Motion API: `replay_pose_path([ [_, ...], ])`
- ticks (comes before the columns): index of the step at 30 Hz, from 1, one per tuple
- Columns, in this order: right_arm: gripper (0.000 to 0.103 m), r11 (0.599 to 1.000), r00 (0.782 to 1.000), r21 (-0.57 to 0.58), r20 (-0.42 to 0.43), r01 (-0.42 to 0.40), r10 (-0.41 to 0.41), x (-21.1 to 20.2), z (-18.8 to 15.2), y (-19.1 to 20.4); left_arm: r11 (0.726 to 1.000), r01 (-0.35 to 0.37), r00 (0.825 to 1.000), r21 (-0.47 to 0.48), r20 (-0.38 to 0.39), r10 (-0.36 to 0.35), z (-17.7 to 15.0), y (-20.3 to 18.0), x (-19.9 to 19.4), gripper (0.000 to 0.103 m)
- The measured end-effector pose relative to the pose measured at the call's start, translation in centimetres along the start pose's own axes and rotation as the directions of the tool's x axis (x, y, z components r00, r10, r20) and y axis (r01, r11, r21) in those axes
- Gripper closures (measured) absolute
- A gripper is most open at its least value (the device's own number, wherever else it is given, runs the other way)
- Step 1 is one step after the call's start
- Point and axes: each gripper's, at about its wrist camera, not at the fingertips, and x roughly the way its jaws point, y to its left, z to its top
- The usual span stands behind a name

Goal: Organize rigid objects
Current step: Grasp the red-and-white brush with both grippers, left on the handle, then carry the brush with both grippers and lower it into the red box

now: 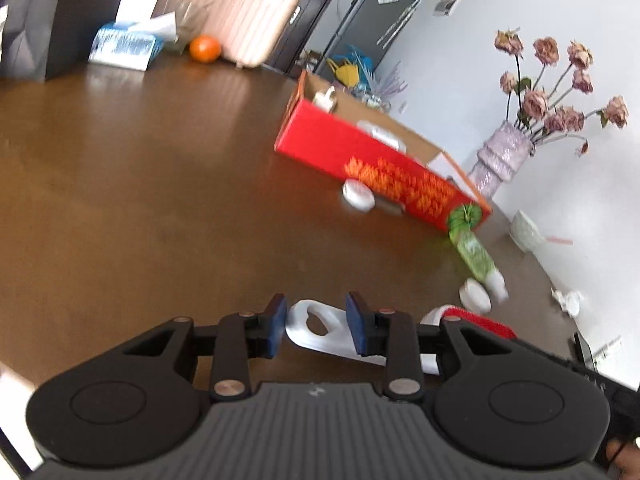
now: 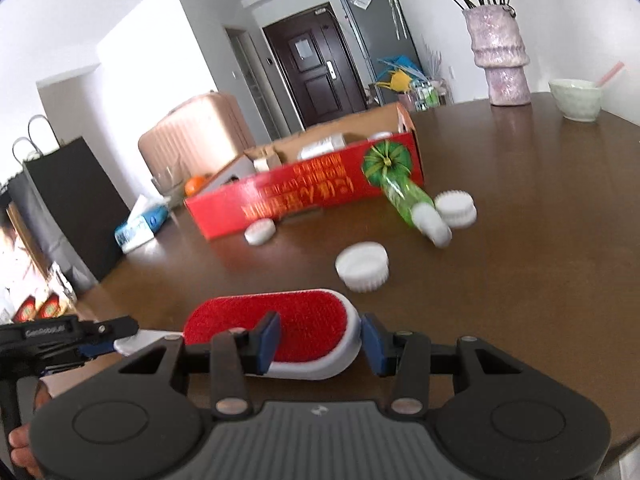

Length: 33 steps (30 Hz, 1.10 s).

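Bright daylight, table (image 1: pixel 120 184) glare, motion blur, fisheye-warped edges

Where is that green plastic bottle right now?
The green plastic bottle lies on its side on the brown table, base against the red cardboard box, cap end beside a white ribbed lid.

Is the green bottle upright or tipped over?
Tipped over: the green bottle lies on its side on the table, base against the red box.

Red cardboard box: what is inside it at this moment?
The red cardboard box is open on top. A pale bottle-like item and a white lid-like object lie inside. The near wall hides the floor, so anything lower is unseen.
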Motion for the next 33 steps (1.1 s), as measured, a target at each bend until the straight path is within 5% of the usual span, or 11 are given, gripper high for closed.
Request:
replay_pose_path([
  [26, 0.048, 0.998, 0.998, 0.026, 0.024, 0.057, -0.058, -0.4, -0.9, -0.7, 0.992, 0.09, 0.995, -0.09, -0.033, -0.094, -1.0, 1.4, -0.7, 0.068],
  [33, 0.047, 0.997, 0.999, 0.075, 0.027, 0.036, -0.039, -0.2, -0.8, -1.5, 0.992, 0.085, 0.996, -0.09, -0.014, -0.087, -1.1, 1.7, -1.4, 0.054],
])
